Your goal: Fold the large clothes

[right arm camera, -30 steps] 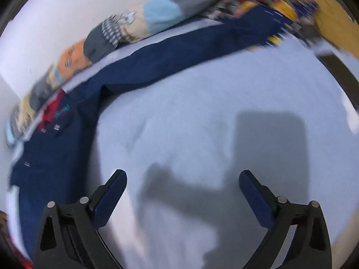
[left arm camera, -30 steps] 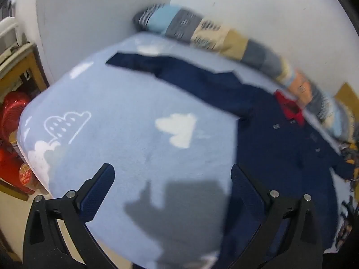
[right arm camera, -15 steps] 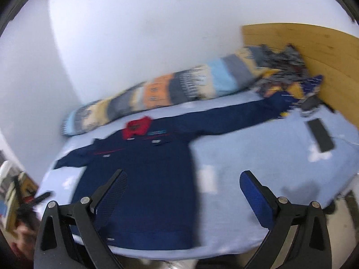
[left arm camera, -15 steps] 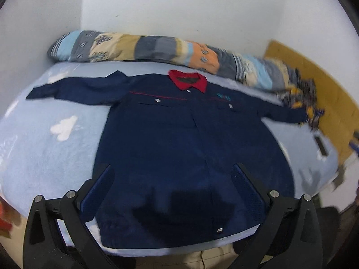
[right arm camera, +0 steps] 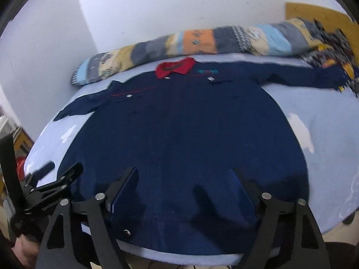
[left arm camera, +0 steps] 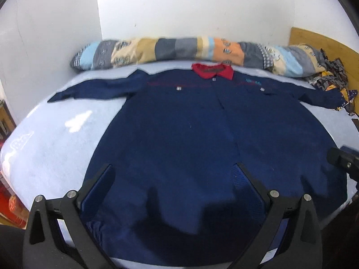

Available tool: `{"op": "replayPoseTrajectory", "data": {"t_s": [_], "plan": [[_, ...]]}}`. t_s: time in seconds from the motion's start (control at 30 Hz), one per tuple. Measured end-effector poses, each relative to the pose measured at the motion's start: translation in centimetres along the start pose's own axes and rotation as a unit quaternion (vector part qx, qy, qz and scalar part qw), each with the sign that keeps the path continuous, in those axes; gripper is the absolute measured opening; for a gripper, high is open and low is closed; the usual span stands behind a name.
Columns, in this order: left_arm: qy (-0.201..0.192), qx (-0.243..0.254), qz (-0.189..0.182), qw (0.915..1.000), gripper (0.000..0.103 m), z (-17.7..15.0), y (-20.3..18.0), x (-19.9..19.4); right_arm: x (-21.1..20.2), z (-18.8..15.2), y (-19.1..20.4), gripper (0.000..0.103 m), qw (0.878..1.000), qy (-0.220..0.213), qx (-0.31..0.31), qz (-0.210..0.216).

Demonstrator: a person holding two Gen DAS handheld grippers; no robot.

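Left gripper (left arm camera: 175, 179) tilted downward, jaws spread wide with nothing between, right gripper (right arm camera: 185, 179) alongside, angled down, jaws just been closing slightly, nothing gripped

Pale blue bed (left arm camera: 51, 143): spread navy jacket (left arm camera: 202, 139), patchwork bolster (left arm camera: 179, 50).

The jacket's (right arm camera: 179, 139) teal chest emblem (right arm camera: 207, 71) is blurred — unreadable — its hem hidden behind gripper fingers (right arm camera: 125, 190).

a pale blue bed (left arm camera: 56, 139) with white cloud prints fills the foreground. a long patchwork bolster (left arm camera: 170, 49) lies along its far edge against the white wall (left arm camera: 190, 6). a dark patterned cloth (left arm camera: 332, 76) is bunched at the right end, beside a wooden panel (left arm camera: 318, 40).
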State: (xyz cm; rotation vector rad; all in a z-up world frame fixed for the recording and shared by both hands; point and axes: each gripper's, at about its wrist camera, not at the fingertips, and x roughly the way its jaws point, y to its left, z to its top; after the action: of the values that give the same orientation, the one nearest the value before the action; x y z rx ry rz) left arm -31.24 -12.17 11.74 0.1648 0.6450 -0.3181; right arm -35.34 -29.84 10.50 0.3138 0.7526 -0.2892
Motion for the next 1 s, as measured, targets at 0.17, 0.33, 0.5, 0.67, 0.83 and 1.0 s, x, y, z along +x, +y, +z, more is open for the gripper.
{"op": "replayPoseTrajectory", "data": {"t_s": [0.17, 0.33, 0.5, 0.67, 0.83, 1.0], "plan": [[0.002, -0.005, -0.001, 1.0, 0.103, 1.8, -2.0, -1.9, -1.9, -1.2, 2.0, 0.084, 0.998, -0.049, -0.035, -0.021], [-0.001, -0.024, -0.002, 0.9997, 0.103, 1.2, -0.9, -3.6, -2.9, -3.2, 2.5, 0.085, 0.998, -0.056, -0.032, -0.029], [0.011, -0.037, -0.011, 0.9992, 0.103, 1.2, -0.5, -2.5, -2.6, -3.8, 2.2, 0.085, 0.998, -0.039, -0.028, -0.037], [0.008, -0.031, -0.019, 0.9993, 0.103, 0.2, -0.8, -1.5, -2.4, -3.8, 2.1, 0.085, 0.998, -0.037, -0.033, -0.042], [0.001, -0.017, -0.026, 0.9995, 0.103, -0.3, -1.5, -1.2, -2.1, -4.0, 3.0, 0.085, 0.997, -0.034, -0.055, -0.043], [0.0, -0.003, -0.03, 0.9995, 0.103, -0.6, -1.9, -0.8, -2.0, -4.4, 3.7, 0.085, 0.995, -0.034, -0.078, -0.05]]}}
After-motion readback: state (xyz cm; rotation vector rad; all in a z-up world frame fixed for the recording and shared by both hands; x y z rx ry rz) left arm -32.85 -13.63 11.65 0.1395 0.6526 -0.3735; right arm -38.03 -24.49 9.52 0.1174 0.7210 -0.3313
